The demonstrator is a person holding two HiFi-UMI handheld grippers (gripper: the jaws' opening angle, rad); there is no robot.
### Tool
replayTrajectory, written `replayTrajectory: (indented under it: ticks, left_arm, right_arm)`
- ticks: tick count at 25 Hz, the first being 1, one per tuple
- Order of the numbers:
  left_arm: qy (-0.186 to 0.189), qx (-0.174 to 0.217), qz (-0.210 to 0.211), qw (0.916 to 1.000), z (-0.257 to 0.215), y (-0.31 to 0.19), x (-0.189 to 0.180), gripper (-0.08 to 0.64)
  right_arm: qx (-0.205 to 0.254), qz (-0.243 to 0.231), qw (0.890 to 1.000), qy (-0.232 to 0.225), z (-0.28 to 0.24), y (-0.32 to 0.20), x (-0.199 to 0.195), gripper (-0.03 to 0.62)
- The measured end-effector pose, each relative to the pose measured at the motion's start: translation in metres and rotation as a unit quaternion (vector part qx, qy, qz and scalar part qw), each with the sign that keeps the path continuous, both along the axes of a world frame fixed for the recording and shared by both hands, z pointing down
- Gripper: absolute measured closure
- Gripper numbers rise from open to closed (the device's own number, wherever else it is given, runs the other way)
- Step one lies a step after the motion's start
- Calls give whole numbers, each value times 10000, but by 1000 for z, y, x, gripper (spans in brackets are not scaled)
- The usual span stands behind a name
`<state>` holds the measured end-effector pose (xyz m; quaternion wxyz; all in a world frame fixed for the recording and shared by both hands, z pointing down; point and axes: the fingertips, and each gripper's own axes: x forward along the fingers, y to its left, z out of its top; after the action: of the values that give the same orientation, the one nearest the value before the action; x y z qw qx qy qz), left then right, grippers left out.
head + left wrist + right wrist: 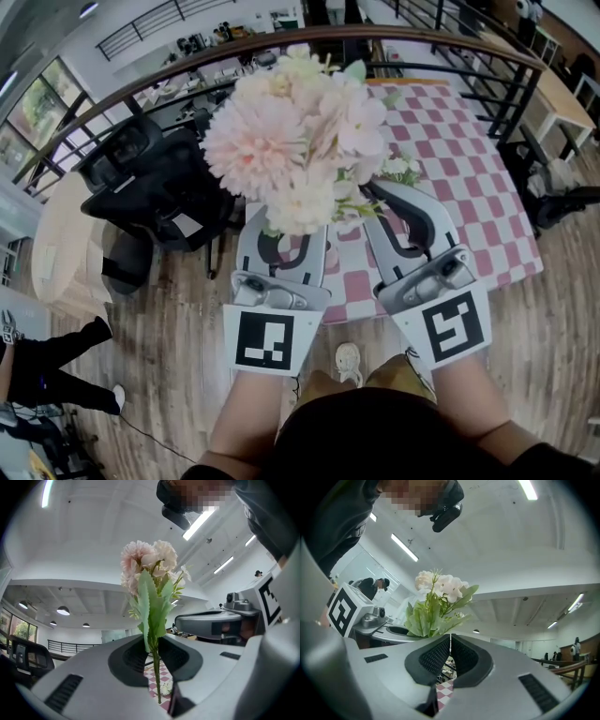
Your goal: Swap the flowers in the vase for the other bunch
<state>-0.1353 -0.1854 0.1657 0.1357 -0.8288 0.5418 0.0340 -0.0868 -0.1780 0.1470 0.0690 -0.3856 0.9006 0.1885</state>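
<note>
A big bunch of pink and pale flowers (291, 141) is raised in front of me and covers much of the head view. My left gripper (292, 239) is shut on its green stem, which stands upright between the pads (154, 656) with a toothed leaf above them. The blooms (150, 564) rise against the ceiling. My right gripper (380, 197) sits close beside the bunch on the right, jaws shut to a hairline (450, 651). No stem shows between them. Pale blooms and leaves (438, 597) stand just to its left. Small white flowers (398, 169) lie below on the table.
A table with a pink-and-white checkered cloth (469, 178) lies beyond the grippers. A black office chair (150, 187) stands to the left and a curved railing (187, 70) runs behind it. A wooden table (562, 94) is at far right. Someone stands at lower left (47, 366).
</note>
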Motion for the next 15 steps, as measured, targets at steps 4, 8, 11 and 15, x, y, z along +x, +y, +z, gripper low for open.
replayTrajectory:
  ticks: [4, 8, 11, 15]
  left_arm:
    - [-5, -28, 60, 10000, 4, -6, 0, 492]
    - [57, -79, 63, 9999, 7, -9, -3, 492]
    - [55, -121, 36, 9999, 10, -11, -6, 492]
    - [75, -88, -61, 9999, 10, -14, -9, 492]
  right_arm:
    - [-18, -6, 10000, 16, 3, -6, -4, 558]
    - [-82, -5, 10000, 24, 7, -10, -9, 558]
    - [-109, -33, 9999, 56, 9, -12, -11, 558]
    - [-92, -77, 9999, 99, 10, -12, -12, 558]
